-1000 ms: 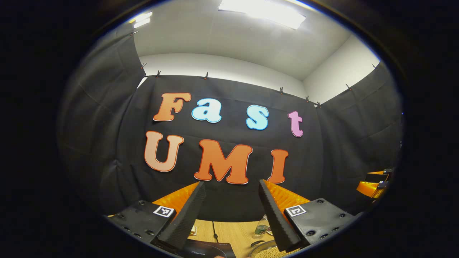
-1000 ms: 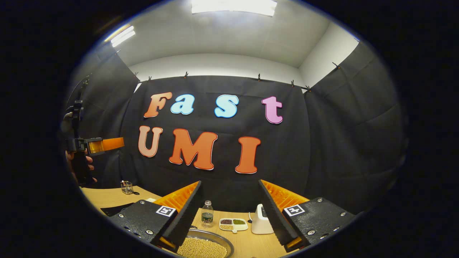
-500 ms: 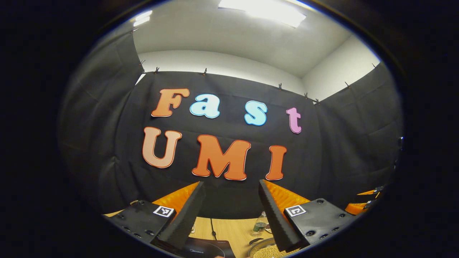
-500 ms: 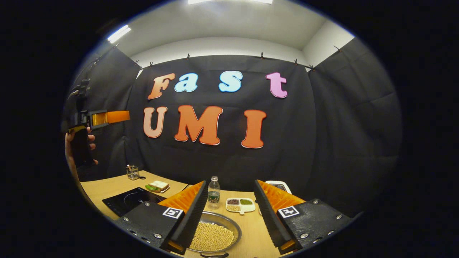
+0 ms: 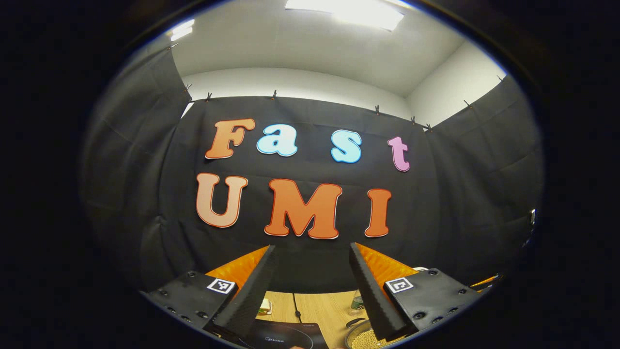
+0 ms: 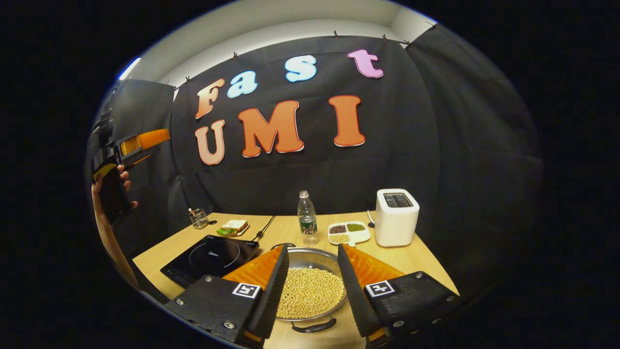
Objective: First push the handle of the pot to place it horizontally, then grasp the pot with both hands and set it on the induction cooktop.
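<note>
The booth is walled in black cloth under a white ceiling with panel lights. A wooden table (image 6: 411,257) fills the floor of it.

On the table, left part, lies the black cooktop (image 6: 210,254), flat, its cord running back toward the wall. Just to its right stands the pot (image 6: 310,286), a shallow metal pan filled with pale beans, with a black loop handle (image 6: 314,327) at its near rim and another at the far rim.

Handling, as I judge it: the load of beans makes the pot moderately heavy and prone to spill if tipped. The steel is stiff and slick, so I should grip at the two loop handles, one per claw, and lift level.

Behind the pot stand a toaster (image 6: 396,217), a bottle (image 6: 307,218), a divided tray (image 6: 348,231) of beans, a sandwich plate (image 6: 233,227) and a small glass (image 6: 199,218).

My right claw (image 6: 310,286) hangs above the pot's near side, fingers well apart, holding nothing. My left claw (image 5: 310,286) is held high and level, fingers equally apart and empty; the right gripper view shows it raised at far left, in my hand (image 6: 114,191). Below it the left gripper view shows the cooktop's edge (image 5: 286,334) and the pot's rim (image 5: 361,337).

The handle push is not yet begun.
</note>
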Demonstrator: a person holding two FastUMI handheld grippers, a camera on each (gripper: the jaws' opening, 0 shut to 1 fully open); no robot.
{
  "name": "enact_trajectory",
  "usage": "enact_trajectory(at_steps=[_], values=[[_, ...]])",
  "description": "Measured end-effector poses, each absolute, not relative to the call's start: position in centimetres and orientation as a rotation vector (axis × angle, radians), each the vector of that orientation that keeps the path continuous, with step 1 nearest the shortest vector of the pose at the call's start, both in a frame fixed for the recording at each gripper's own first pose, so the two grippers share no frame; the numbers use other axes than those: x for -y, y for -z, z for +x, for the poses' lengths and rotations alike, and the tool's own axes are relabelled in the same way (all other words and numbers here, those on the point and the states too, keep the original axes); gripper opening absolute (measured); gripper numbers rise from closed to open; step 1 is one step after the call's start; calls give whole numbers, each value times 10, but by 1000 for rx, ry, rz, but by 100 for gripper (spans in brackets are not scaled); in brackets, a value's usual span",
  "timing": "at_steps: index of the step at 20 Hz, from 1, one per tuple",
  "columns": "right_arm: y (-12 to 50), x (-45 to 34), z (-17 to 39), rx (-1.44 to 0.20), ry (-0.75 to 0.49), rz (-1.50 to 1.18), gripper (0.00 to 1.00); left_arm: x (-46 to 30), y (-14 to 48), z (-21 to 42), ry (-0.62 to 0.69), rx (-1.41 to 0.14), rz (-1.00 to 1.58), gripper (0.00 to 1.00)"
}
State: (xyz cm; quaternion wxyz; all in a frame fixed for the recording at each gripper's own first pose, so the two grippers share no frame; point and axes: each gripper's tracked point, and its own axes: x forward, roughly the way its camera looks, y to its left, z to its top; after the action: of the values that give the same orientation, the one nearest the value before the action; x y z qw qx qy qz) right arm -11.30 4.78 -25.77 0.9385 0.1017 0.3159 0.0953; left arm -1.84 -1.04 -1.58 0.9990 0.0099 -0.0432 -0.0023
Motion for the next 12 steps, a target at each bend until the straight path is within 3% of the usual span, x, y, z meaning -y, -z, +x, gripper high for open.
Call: enact_trajectory(at_steps=[8, 9, 12], values=[[308, -61, -153, -884, -251, 219, 33, 11, 25, -17, -4, 62, 38, 97], [311, -62, -160, -899, -261, 207, 23, 12, 26, -17, -1, 60, 41, 97], [319, -66, -176, -946, -291, 199, 15, 14, 30, -16, 0, 54, 53, 97]])
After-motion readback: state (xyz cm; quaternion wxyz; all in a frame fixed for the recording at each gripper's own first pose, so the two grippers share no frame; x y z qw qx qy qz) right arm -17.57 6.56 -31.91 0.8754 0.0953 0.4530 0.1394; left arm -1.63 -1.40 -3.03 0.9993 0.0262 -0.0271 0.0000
